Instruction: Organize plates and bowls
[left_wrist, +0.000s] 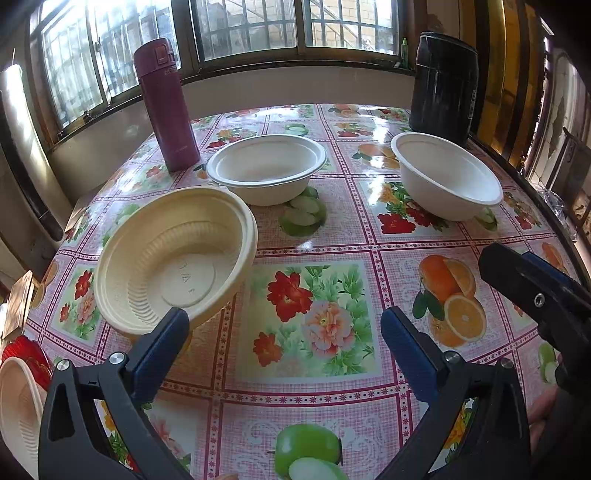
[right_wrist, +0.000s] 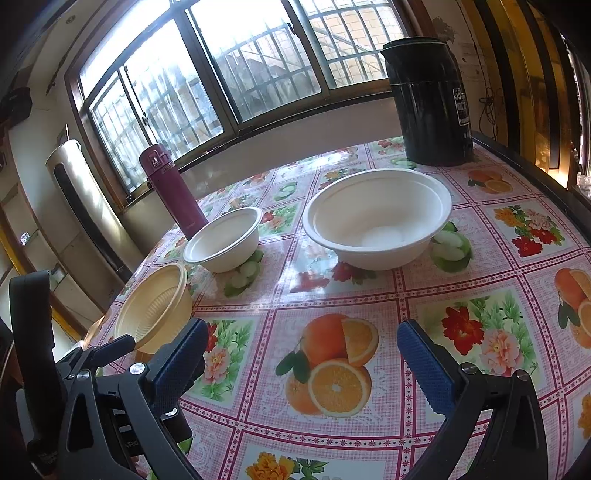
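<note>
— Where are the bowls?

— The ribbed cream bowl (left_wrist: 173, 258) sits tilted by my left gripper (left_wrist: 284, 332), touching its left finger; two smooth white bowls, one (left_wrist: 266, 168) beside the maroon flask (left_wrist: 166, 107), one (left_wrist: 447, 177) near the black kettle (left_wrist: 443, 85).

— And your grippers?

— Both spread wide, holding nothing; the right gripper (right_wrist: 303, 354) hovers over printed oranges.

— The surface?

— A glossy tablecloth (left_wrist: 314, 236), pink checks with fruit and flowers, under a barred window (right_wrist: 229, 74).

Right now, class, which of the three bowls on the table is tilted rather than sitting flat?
The cream ribbed bowl, nearest the left gripper; both white bowls sit flat.
</note>
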